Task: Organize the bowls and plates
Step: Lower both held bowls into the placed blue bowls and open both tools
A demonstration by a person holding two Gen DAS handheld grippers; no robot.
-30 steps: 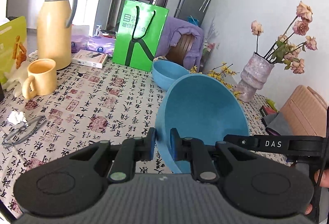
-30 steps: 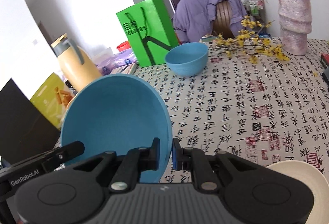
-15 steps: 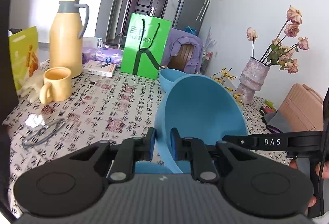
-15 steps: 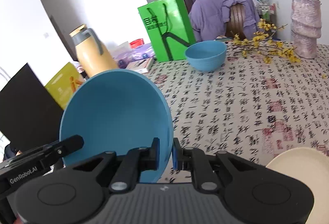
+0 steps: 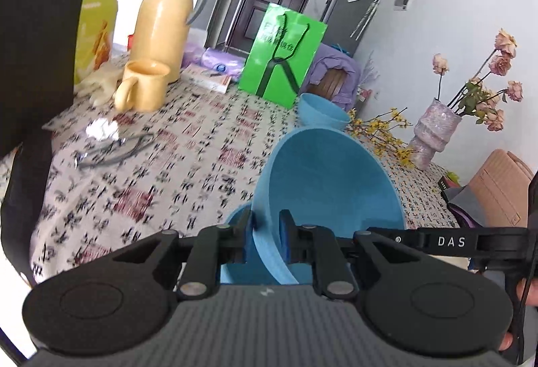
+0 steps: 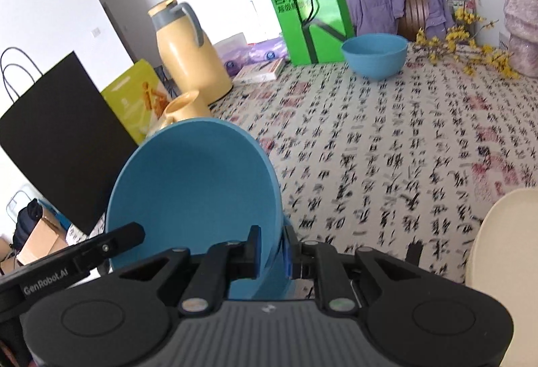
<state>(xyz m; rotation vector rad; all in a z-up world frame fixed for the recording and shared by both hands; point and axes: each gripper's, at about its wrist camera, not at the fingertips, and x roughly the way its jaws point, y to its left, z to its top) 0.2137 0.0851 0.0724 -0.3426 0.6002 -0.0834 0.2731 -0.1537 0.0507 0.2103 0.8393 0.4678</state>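
Between both hand-held grippers' pads, one tilted blue bowl (image 5: 322, 185).

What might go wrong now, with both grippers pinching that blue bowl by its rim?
1. The left gripper and right gripper clamp only thin rim on opposite sides of the tilted bowl; it might slip or twist.
2. A second blue bowl sits right under it; a crooked lowering could knock it instead of nesting.
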